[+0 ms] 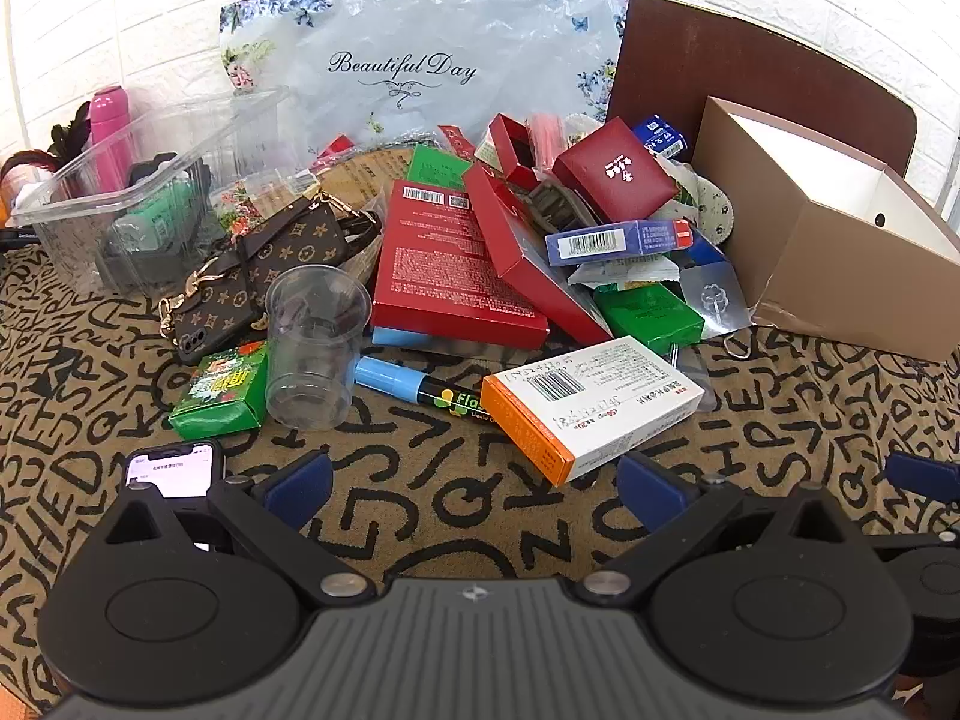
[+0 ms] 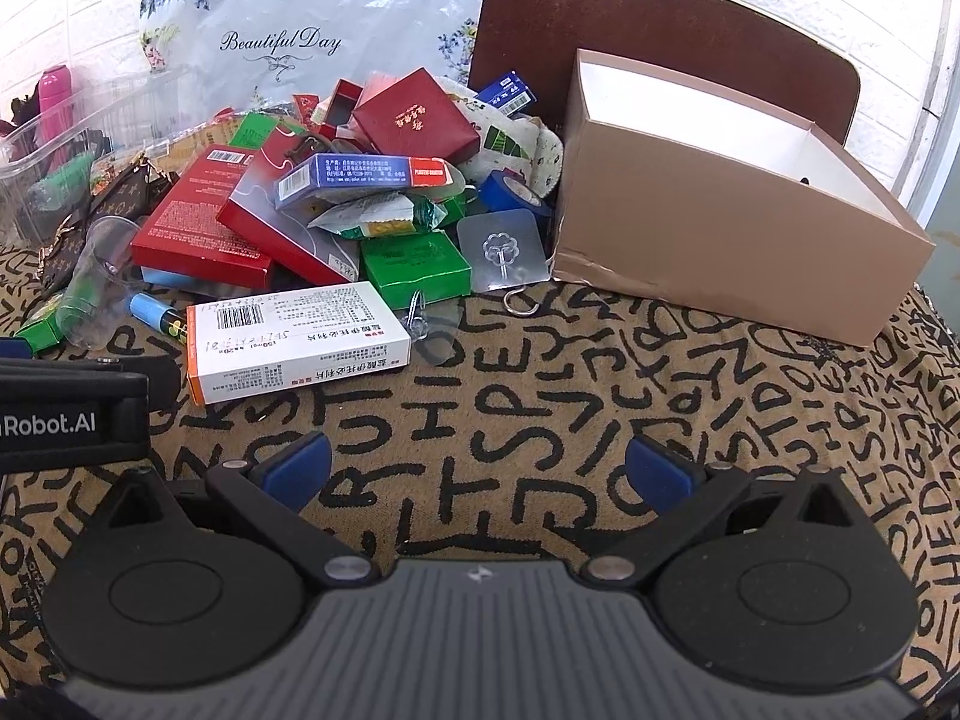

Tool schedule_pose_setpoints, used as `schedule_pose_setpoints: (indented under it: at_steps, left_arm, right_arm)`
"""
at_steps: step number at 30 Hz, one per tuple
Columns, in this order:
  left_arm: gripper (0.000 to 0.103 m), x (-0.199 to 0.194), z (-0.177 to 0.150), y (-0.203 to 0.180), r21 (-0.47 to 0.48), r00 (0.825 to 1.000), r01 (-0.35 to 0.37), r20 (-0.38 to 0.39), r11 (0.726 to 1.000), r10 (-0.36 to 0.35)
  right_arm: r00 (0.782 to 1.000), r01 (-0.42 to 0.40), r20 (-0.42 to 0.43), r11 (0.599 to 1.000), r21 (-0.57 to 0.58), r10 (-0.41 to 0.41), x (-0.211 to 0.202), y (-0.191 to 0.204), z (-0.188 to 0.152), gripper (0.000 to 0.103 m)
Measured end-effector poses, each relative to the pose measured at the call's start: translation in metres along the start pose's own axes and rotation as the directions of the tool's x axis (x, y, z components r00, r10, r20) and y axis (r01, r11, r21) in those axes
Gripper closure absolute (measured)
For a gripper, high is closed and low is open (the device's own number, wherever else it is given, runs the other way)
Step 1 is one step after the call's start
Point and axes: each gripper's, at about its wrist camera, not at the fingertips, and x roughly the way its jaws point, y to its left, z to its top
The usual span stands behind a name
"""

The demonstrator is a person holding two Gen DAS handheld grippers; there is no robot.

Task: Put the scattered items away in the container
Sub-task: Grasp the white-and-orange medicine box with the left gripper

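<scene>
A pile of scattered items lies on the letter-print cloth: a white and orange medicine box [image 1: 591,405] [image 2: 297,342], a blue marker [image 1: 420,390], a clear plastic cup [image 1: 315,348], red boxes [image 1: 444,264] [image 2: 204,228], green boxes [image 1: 222,390] [image 2: 417,267] and a blue card box [image 2: 366,177]. An open tan cardboard box [image 1: 840,252] [image 2: 720,222] stands at the right. My left gripper [image 1: 474,486] is open and empty, just short of the medicine box. My right gripper [image 2: 480,474] is open and empty over bare cloth.
A clear plastic tub [image 1: 126,204] with a pink bottle [image 1: 111,138] behind it stands at far left. A phone [image 1: 171,471] lies by my left finger. A patterned phone case [image 1: 258,276], a floral plastic bag [image 1: 414,72] and a brown chair back [image 2: 660,42] stand behind.
</scene>
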Motion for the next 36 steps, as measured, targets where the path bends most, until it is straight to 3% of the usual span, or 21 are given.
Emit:
schedule_pose_setpoints:
  at_steps: [15, 19, 25, 36]
  left_arm:
    - [0.0, 0.018, 0.004, 0.002, -0.009, 0.999, 0.017, -0.039, 1.0, -0.017]
    - [0.0, 0.022, 0.004, 0.006, -0.015, 0.998, 0.055, -0.034, 0.998, -0.056]
    - [0.001, 0.034, 0.011, 0.013, -0.046, 0.996, 0.081, -0.045, 0.996, -0.083]
    - [0.005, 0.059, 0.02, 0.011, -0.057, 0.983, 0.151, -0.101, 0.987, -0.156]
  right_arm:
    - [0.998, -0.031, -0.047, 0.999, -0.006, 0.031, 0.022, 0.0, 0.004, 0.002]
    - [0.995, -0.097, -0.006, 0.994, -0.04, 0.097, 0.023, -0.001, 0.003, 0.002]
    - [0.975, -0.191, 0.082, 0.965, -0.183, 0.208, 0.026, 0.004, 0.006, 0.002]
    - [0.913, -0.383, 0.026, 0.878, -0.288, 0.407, 0.064, 0.005, 0.02, 0.002]
